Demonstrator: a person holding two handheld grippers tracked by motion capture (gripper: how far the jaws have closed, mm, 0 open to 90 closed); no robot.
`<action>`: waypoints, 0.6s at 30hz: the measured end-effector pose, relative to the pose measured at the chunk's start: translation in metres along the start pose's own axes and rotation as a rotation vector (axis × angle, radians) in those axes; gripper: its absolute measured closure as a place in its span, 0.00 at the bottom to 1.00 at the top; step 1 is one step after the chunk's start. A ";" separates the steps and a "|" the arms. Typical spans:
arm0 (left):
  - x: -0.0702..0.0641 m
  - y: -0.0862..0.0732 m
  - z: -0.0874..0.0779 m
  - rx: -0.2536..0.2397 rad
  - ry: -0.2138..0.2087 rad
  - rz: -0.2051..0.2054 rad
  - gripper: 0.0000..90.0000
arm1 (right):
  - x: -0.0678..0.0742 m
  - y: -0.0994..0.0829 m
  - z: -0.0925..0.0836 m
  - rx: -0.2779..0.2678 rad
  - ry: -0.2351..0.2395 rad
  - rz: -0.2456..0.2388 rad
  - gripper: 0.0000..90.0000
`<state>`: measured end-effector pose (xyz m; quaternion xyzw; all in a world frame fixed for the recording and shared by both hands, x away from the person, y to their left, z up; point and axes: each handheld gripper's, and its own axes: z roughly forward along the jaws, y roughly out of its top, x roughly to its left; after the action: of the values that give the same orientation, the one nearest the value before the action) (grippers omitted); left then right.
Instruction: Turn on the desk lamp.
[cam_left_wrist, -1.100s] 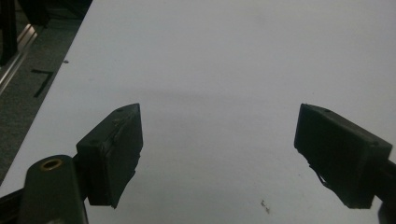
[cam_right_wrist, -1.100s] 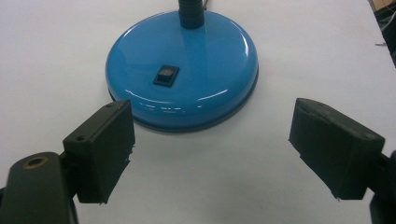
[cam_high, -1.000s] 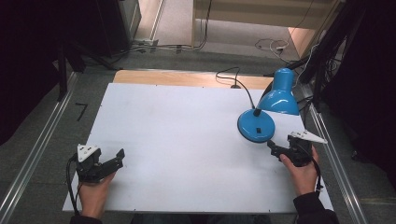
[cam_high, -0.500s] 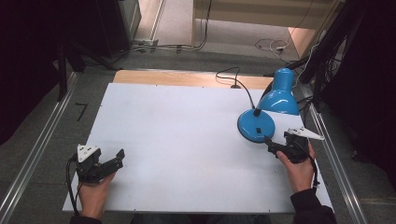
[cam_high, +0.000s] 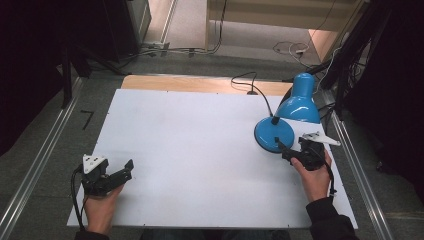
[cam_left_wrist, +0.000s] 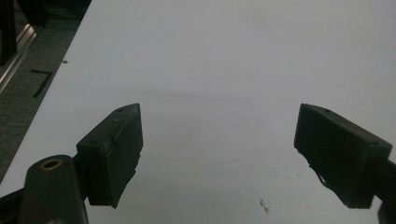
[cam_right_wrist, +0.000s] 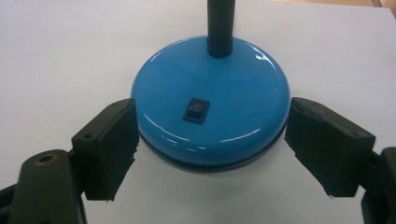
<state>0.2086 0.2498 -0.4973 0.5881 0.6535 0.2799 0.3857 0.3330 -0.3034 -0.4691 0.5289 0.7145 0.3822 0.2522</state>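
Beside the lamp base (cam_right_wrist: 210, 100), right claw (cam_right_wrist: 212, 149) gapes.

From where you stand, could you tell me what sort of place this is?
Probably a lab or recording workspace: a bare white table framed by metal rails, loose cables on the floor, and one blue desk lamp.

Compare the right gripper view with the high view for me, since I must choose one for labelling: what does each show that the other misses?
Right gripper view: the small black switch on the lamp base, with the open right tongs flanking that base.

High view: the blue shade, the cord, the left tongs and both hands.

Shared: base, black neck, white table.
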 end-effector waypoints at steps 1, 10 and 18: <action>0.000 0.000 0.000 -0.001 0.001 0.000 0.18 | 0.000 0.000 0.000 0.000 0.000 0.000 0.19; 0.000 0.000 0.001 0.000 -0.001 0.003 0.18 | 0.002 0.004 0.004 -0.007 0.003 -0.003 0.20; 0.001 0.000 0.001 0.002 0.002 0.002 0.18 | 0.005 0.007 0.009 -0.010 0.011 -0.003 0.21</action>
<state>0.2092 0.2502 -0.4979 0.5888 0.6536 0.2803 0.3841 0.3422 -0.2947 -0.4681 0.5246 0.7146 0.3884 0.2517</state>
